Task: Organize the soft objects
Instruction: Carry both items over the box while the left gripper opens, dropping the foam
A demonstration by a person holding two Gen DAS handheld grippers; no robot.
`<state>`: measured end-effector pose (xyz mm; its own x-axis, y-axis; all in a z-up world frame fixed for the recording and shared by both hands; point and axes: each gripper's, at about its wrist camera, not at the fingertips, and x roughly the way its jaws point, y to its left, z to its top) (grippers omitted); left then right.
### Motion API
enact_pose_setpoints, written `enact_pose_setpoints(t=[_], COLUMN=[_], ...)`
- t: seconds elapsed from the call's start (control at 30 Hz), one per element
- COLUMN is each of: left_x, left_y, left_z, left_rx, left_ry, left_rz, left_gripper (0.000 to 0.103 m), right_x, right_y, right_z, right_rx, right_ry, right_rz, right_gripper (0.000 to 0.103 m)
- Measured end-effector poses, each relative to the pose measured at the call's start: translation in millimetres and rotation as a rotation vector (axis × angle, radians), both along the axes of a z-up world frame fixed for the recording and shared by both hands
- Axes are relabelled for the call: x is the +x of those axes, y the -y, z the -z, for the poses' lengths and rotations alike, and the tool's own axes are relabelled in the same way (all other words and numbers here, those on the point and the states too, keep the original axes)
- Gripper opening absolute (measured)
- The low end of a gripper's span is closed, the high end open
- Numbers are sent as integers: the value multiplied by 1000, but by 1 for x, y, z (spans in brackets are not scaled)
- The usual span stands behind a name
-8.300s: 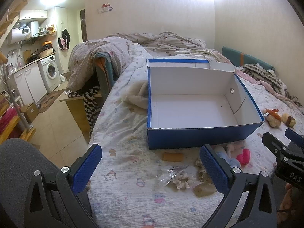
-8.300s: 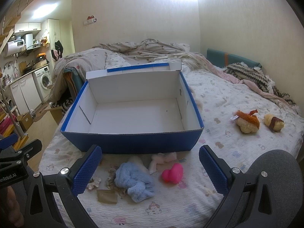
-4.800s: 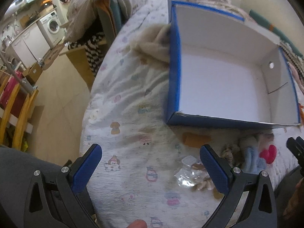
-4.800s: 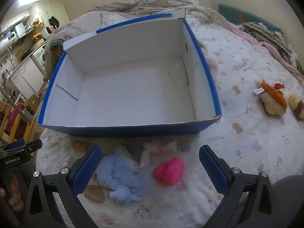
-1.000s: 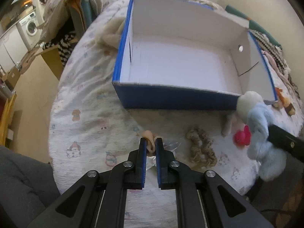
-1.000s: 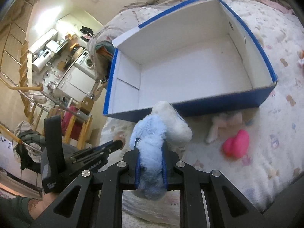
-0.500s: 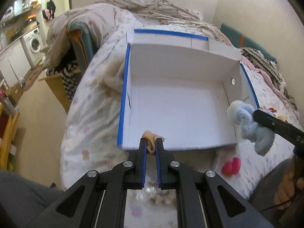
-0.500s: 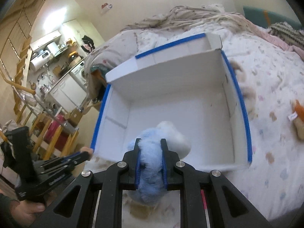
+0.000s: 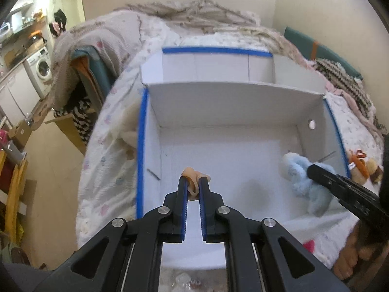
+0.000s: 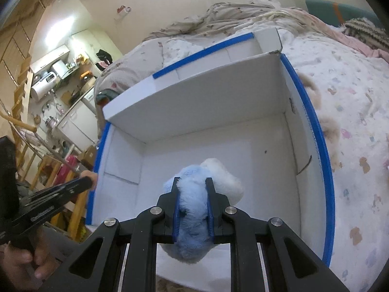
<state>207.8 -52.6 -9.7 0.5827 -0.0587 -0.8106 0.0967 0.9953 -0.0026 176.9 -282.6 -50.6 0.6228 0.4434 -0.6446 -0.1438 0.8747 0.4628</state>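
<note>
A white cardboard box with blue rims (image 9: 141, 146) (image 10: 323, 160) lies open on the bed. My left gripper (image 9: 193, 178) is shut on a small peach-coloured soft piece (image 9: 193, 175) and hangs over the box's left front floor. My right gripper (image 10: 192, 182) is shut on a fluffy light-blue and white plush (image 10: 194, 209), held over the box's inside. In the left wrist view that plush (image 9: 301, 177) shows at the right, over the box's right half, with the right gripper (image 9: 313, 168) behind it. The left gripper (image 10: 88, 182) appears at the left of the right wrist view, near the box's left wall.
Two small plush toys (image 9: 362, 165) lie on the patterned bedsheet (image 10: 352, 112) to the right of the box. A pink item (image 9: 308, 245) and a clear plastic bag (image 9: 184, 279) lie in front of the box. Rumpled blankets (image 9: 194, 12) fill the bed's far end.
Both grippers have moved forward from in front of the box to above its inside, each carrying its piece. The box now fills both views.
</note>
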Motion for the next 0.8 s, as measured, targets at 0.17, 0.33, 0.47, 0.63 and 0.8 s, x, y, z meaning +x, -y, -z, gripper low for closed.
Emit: enact_pose_setpoints(t=[0.17,0.33,0.47,0.63,0.8], left_x=[25,38,44,47,46], left_y=[15,28,37,37,36], left_z=[22,46,65,78,75], left_rx=[63,102,152,176,163], left_ry=[-13,-42,-64,-80,-93], left_rz=[-10,22,47,41,46], left_gripper=[8,8,9,9,23], right_x=[8,18,20,22,21], right_y=[-7,-10,-14,-19,-21], right_z=[5,15,24,34,37], right_rx=[-48,-80,-102,-118,-119], right_ry=[8,-25,-67,-107,-121], right_rz=[-17,-20,-24,-40,-38], right_gripper=[19,19,19,19,19])
